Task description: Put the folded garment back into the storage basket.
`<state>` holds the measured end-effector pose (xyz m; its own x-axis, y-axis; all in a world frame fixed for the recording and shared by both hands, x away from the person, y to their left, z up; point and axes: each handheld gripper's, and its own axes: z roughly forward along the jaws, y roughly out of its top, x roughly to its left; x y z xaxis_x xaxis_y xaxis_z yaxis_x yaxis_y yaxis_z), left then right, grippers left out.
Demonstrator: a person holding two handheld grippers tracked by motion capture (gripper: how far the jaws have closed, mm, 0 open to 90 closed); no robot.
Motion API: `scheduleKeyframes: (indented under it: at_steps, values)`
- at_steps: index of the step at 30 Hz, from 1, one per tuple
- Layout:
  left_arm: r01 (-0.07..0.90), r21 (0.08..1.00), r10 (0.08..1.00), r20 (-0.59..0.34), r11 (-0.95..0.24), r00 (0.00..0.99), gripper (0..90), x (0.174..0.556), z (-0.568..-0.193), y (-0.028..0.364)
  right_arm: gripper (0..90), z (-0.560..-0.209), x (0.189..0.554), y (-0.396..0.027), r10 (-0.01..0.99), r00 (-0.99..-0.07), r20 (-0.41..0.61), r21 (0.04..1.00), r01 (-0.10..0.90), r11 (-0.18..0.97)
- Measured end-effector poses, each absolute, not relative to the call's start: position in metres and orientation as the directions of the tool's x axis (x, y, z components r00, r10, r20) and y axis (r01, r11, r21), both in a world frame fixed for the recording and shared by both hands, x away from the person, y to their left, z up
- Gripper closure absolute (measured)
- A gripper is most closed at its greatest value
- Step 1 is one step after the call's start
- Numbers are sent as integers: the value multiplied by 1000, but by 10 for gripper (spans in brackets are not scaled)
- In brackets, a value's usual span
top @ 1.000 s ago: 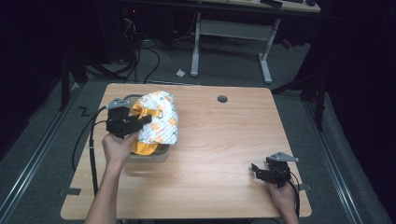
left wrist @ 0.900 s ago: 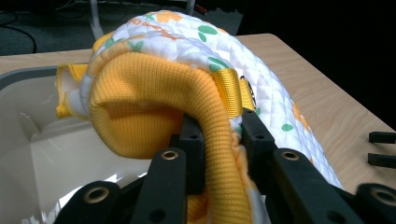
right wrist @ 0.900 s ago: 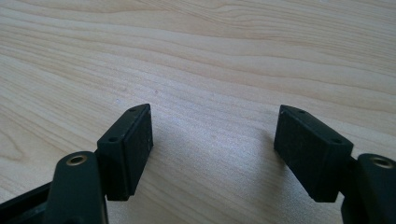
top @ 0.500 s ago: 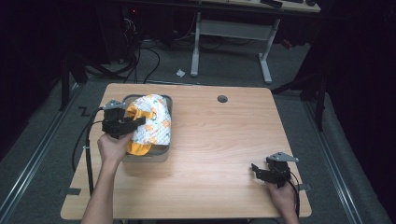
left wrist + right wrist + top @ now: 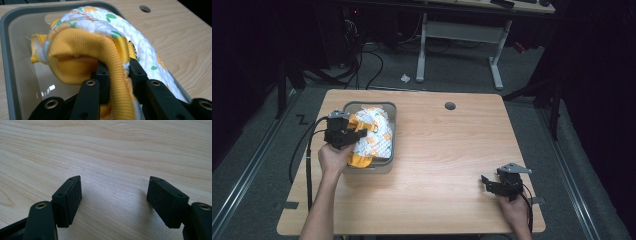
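A folded quilted garment (image 5: pixel 372 135), white with orange and green print and yellow ribbed trim (image 5: pixel 82 50), lies in a grey tray (image 5: pixel 389 112) at the table's left. My left gripper (image 5: pixel 359 134) is shut on the garment's yellow edge, its jaws pinching the fabric (image 5: pixel 117 72) over the tray. My right gripper (image 5: pixel 486 183) rests low near the table's front right corner, open, with bare wood between its pads (image 5: pixel 70 200).
The wooden table (image 5: pixel 447 150) has a round cable hole (image 5: pixel 450 106) near its far edge. Cables trail from both grippers. A white desk frame (image 5: pixel 457 35) stands on the floor beyond the table.
My left gripper has carried the garment leftward and down into the tray. The right gripper has stayed put.
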<state>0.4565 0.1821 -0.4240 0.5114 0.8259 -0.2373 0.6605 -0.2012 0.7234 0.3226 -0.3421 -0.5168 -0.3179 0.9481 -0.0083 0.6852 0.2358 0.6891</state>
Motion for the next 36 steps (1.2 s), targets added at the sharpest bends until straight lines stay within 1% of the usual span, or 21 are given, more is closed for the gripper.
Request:
scheduleKeyframes:
  at_steps: [9,15,19,22,26,29,32,36]
  values:
    - [679,698,831,-224,-228,509,736,466,-436,174,285,-517,323,-342,948,-318,-9,689,685,236]
    - [696,663,846,-176,-276,504,726,472,-446,170,285,-517,323,-342,948,-318,-9,689,685,236]
    - [704,648,851,-162,-291,500,720,477,-448,166,285,-517,323,-342,948,-318,-9,689,685,236]
    - [720,613,862,-120,-326,492,703,480,-450,161,285,-517,323,-342,948,-318,-9,689,685,236]
    - [728,602,877,-94,-327,472,654,481,-450,158,285,-517,323,-342,948,-318,-9,689,685,236]
    - [729,610,888,-88,-311,451,587,481,-449,159,285,-517,323,-342,948,-318,-9,689,685,236]
    - [728,613,900,-62,-307,432,529,480,-449,159,285,-517,323,-342,948,-318,-9,689,685,236]
    - [719,634,906,-69,-283,417,479,477,-448,160,285,-517,323,-342,948,-318,-9,689,685,236]
